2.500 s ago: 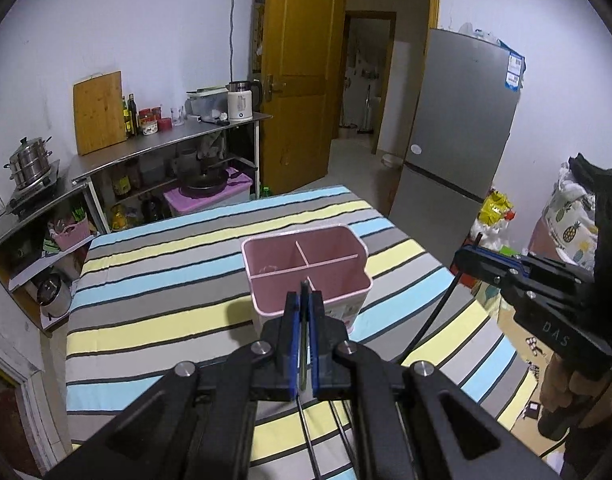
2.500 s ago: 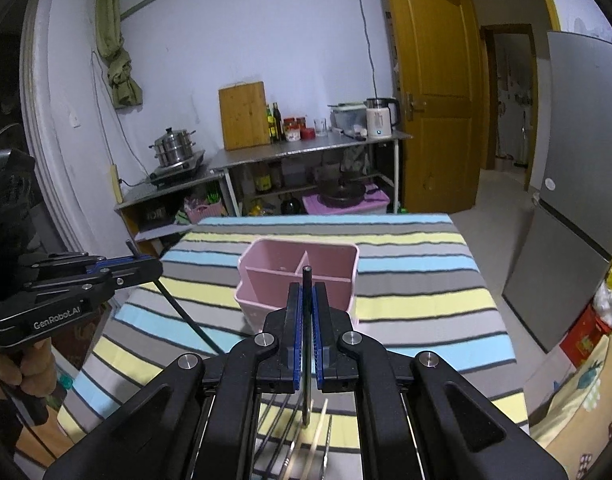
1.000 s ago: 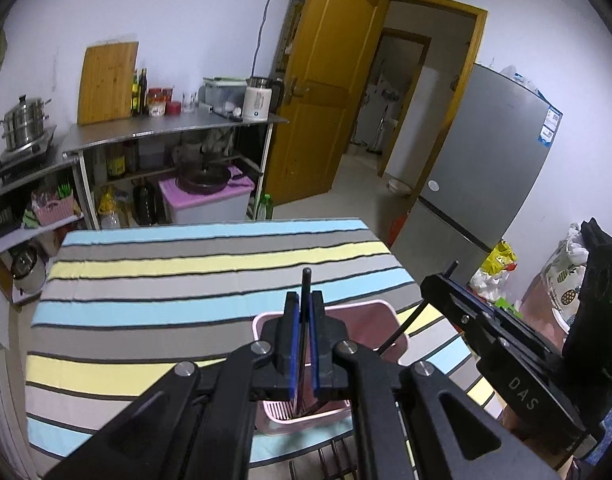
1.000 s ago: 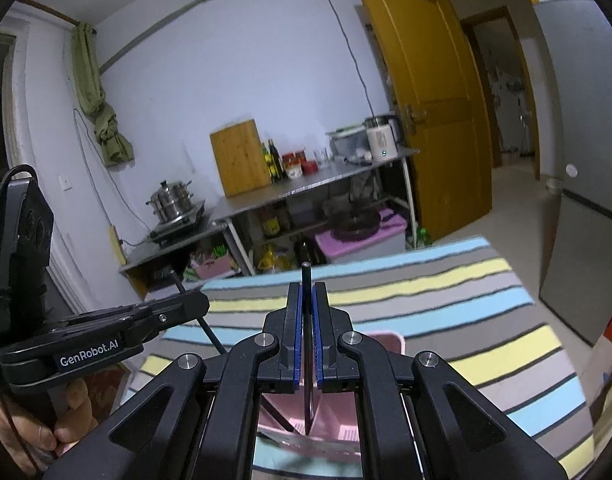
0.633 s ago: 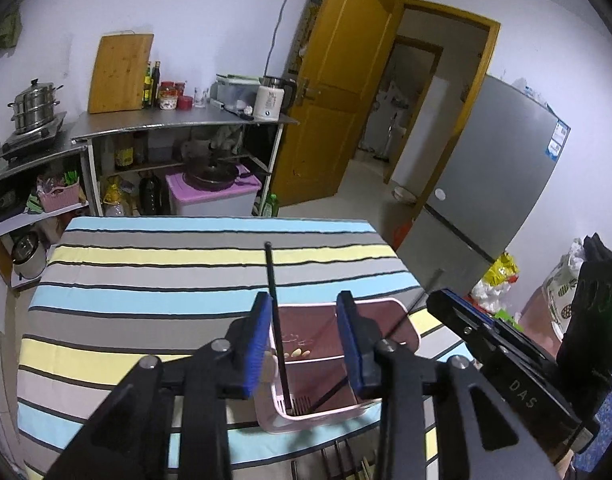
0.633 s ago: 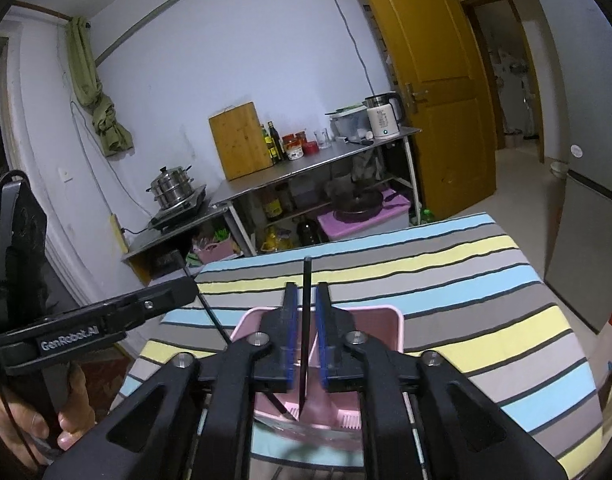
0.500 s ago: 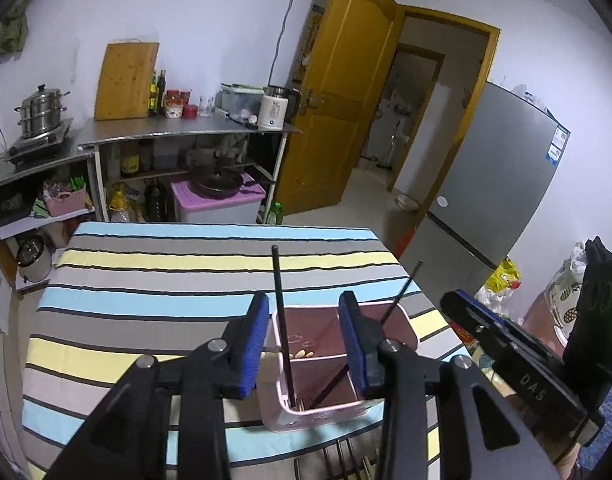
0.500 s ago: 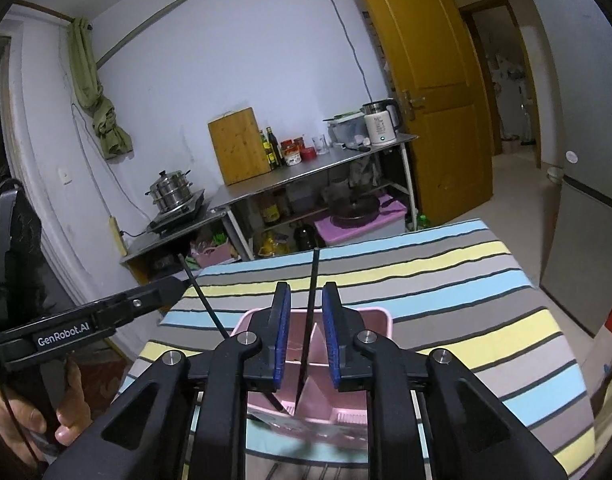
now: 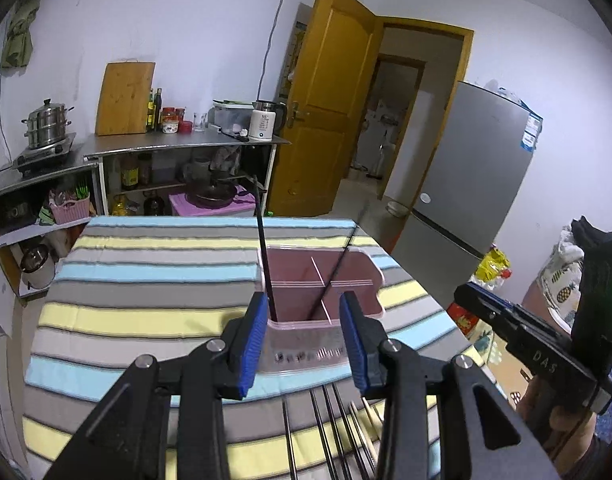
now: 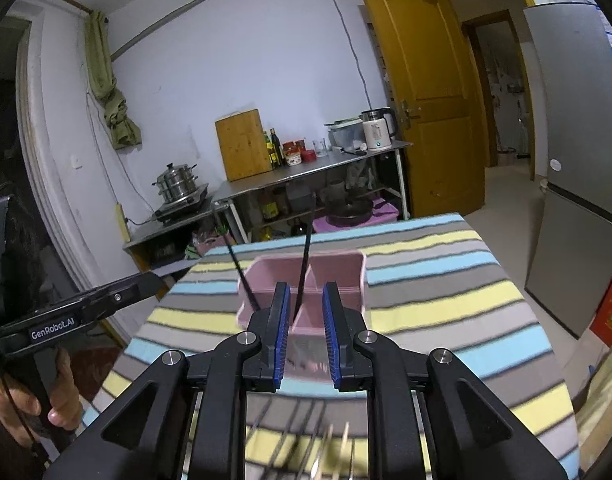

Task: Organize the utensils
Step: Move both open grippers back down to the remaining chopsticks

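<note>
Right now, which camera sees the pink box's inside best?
The left wrist view: it looks down into the pink box, showing its dividers and two chopsticks. The right wrist view shows the box blurrier and partly hidden behind the hand-held gripper.

- Left wrist view looks forward from close above the striped tablecloth, toward the far steel kitchen shelf.
- Right wrist view faces likewise; both share the pink divided plastic caddy.

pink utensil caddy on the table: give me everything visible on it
The pink utensil caddy looks like plastic, rectangular with rounded corners and a flared rim. Thin walls split its darker inside into compartments. It stands upright on the striped tablecloth. Two black chopsticks lean in it, tilted different ways. Small printing marks its near wall. Neither gripper touches it.
</note>
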Action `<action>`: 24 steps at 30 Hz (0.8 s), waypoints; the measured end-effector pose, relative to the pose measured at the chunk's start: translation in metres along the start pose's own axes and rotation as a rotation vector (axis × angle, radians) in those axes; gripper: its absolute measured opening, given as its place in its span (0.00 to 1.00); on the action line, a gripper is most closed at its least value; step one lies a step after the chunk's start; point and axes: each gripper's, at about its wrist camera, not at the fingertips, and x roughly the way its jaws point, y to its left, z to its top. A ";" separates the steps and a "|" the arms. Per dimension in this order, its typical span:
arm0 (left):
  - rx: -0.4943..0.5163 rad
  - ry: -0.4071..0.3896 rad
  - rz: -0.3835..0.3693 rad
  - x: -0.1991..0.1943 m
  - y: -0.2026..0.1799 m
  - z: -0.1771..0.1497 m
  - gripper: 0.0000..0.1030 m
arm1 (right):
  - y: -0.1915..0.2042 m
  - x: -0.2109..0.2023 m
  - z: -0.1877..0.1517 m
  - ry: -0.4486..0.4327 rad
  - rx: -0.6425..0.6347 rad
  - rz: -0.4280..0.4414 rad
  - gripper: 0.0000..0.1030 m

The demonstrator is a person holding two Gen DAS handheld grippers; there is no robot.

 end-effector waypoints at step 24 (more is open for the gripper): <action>-0.019 0.124 0.003 0.000 -0.002 -0.093 0.38 | -0.002 -0.018 -0.080 0.154 0.025 -0.029 0.16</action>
